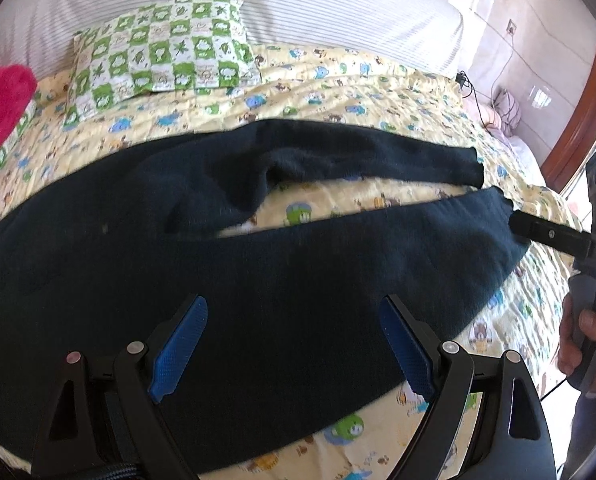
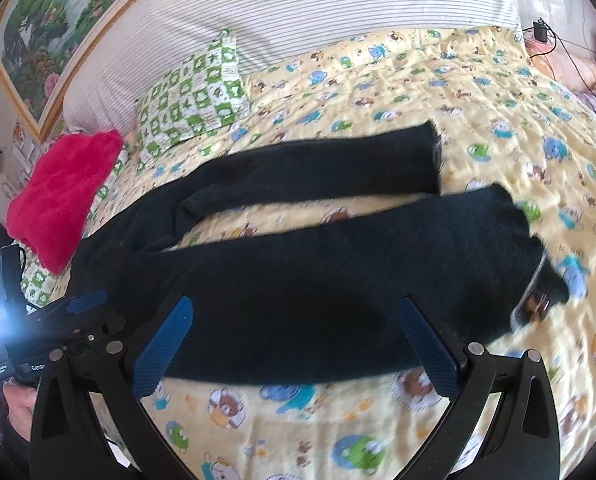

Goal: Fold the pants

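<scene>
The bed [image 2: 477, 92] with its yellow cartoon quilt carries everything. The pants [image 2: 298, 280] lie flat across it, dark navy, the waist toward the red cushion [image 2: 62, 196] and the two legs spread apart in a narrow V with quilt showing between them. The cloth looks like a thick, soft knit or fleece — I judge it light, limp and not slippery, so it will sag and drag on the quilt when it is lifted. It is best to pinch it at the edges: the waistband corner and the hem of the near leg [image 1: 497, 216].

The left gripper [image 1: 294, 344] hovers over the near leg, its blue pads [image 1: 180, 344] wide apart and holding nothing. The right gripper [image 2: 294, 344] is also spread wide and empty — it hangs above the same leg, near the hem
</scene>
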The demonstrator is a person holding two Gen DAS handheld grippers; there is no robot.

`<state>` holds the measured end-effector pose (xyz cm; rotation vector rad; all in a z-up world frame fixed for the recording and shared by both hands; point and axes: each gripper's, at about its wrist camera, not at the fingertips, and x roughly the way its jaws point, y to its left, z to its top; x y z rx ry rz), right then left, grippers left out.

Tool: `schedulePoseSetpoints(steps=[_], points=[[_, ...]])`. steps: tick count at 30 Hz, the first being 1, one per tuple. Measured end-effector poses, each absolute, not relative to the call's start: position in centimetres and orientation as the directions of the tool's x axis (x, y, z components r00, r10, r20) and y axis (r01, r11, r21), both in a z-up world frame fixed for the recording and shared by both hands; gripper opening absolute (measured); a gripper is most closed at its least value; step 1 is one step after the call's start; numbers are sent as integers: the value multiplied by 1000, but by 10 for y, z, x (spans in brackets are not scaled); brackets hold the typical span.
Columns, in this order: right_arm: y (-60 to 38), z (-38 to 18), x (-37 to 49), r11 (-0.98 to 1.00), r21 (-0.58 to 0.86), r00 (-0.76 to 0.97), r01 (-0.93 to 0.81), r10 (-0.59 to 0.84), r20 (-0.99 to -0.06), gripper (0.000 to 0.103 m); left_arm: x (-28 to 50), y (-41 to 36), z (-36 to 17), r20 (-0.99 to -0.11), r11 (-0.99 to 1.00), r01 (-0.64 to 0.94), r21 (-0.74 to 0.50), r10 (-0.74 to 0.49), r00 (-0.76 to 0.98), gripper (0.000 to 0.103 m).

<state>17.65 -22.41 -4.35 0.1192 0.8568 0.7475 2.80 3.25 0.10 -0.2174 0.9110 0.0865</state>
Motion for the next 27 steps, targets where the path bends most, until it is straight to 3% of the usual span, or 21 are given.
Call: schedulePoseSetpoints(steps=[16,21,27], points=[[-241,-19,299,747,456,404,-484,653,-641,99,154,105,28,-811,994,-24,-107,-73,581,89],[-245,-30,353,751,514,340,-414,652,-678,75,206,123,11,-860,991,49,-121,-130,493,88],[-233,-50,382,755,507,213,-416,623,-753,54,238,119,-12,-889,984,127,-125,-168,427,88]])
